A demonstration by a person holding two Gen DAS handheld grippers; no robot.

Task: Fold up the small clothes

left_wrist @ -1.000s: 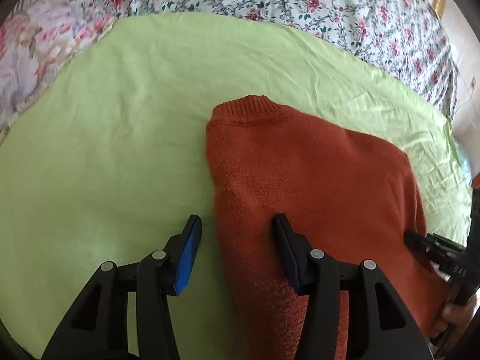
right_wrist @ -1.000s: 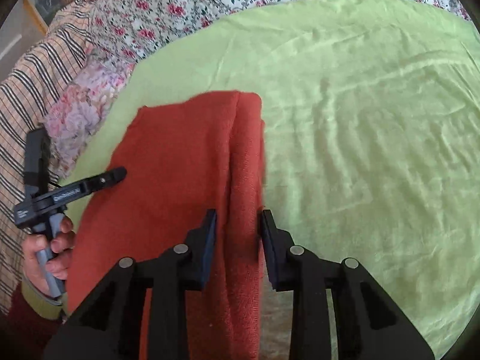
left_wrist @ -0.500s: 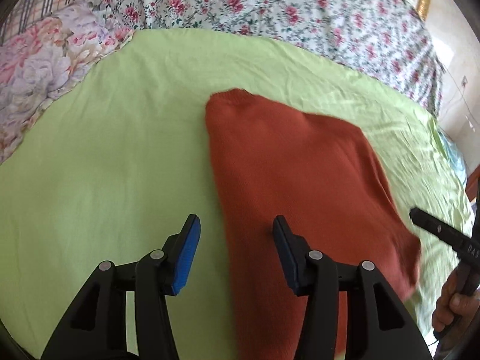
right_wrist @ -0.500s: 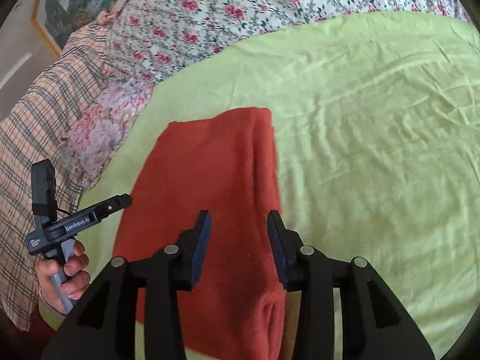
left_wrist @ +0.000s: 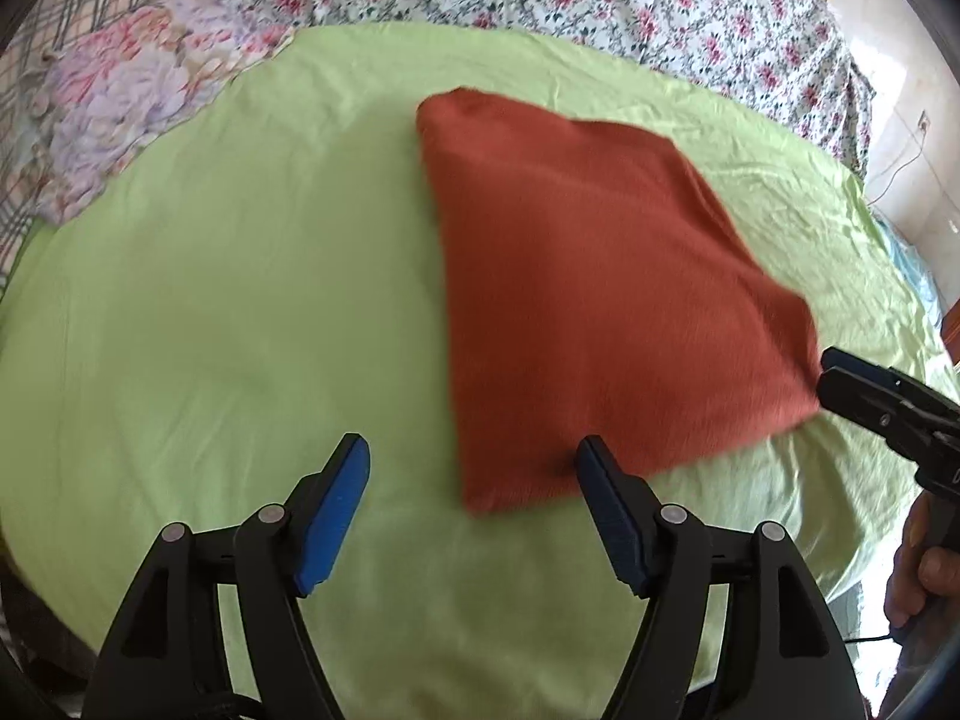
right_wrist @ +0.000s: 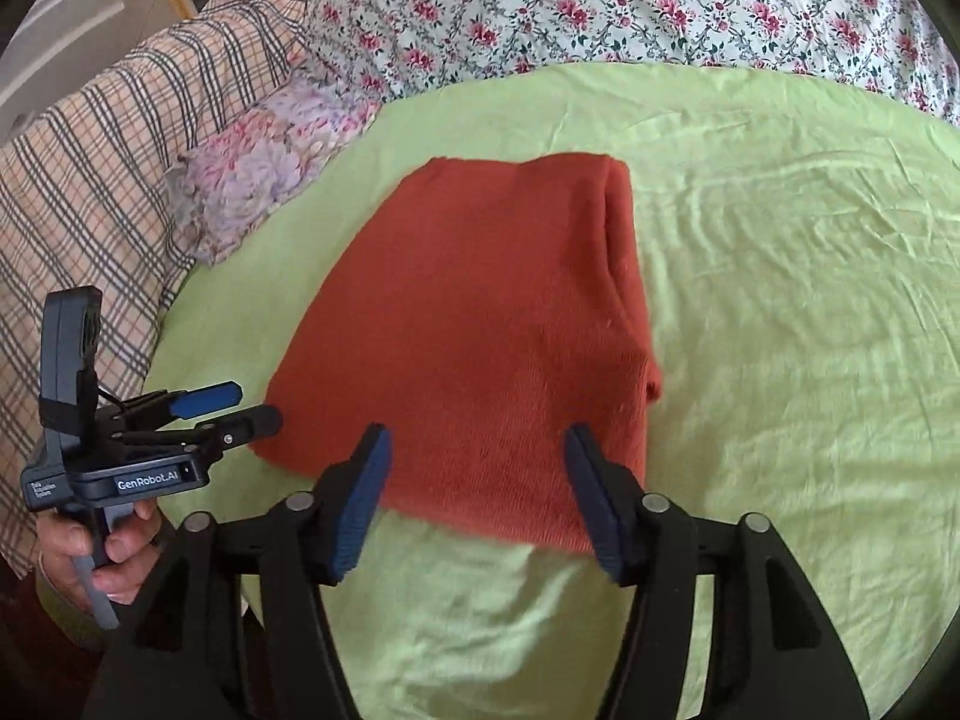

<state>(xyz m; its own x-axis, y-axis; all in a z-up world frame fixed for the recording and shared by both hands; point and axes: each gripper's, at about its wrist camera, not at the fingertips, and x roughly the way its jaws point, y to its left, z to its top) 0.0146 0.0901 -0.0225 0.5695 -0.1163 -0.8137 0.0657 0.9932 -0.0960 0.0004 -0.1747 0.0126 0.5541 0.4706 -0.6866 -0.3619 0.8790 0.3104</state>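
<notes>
The rust-orange sweater (left_wrist: 588,300) lies folded flat on the light green sheet (left_wrist: 240,300) of the bed, and nothing holds it. The left tongs (left_wrist: 474,510) hang above the sheet with the jaws spread wide; the near left corner of the sweater is between the two blue pads and a little ahead of them, and the right pad is just beside the near hem. The right tongs (right_wrist: 477,495) are also wide apart and grip nothing, and the near edge of the sweater (right_wrist: 480,336) fills the gap between their tips. In the right wrist view the left tongs (right_wrist: 240,408) appear at the left side, with their tips just beside the left corner of the sweater. Beyond the green sheet there are a floral bedcover (right_wrist: 660,6) and a checked blanket (right_wrist: 120,150).
</notes>
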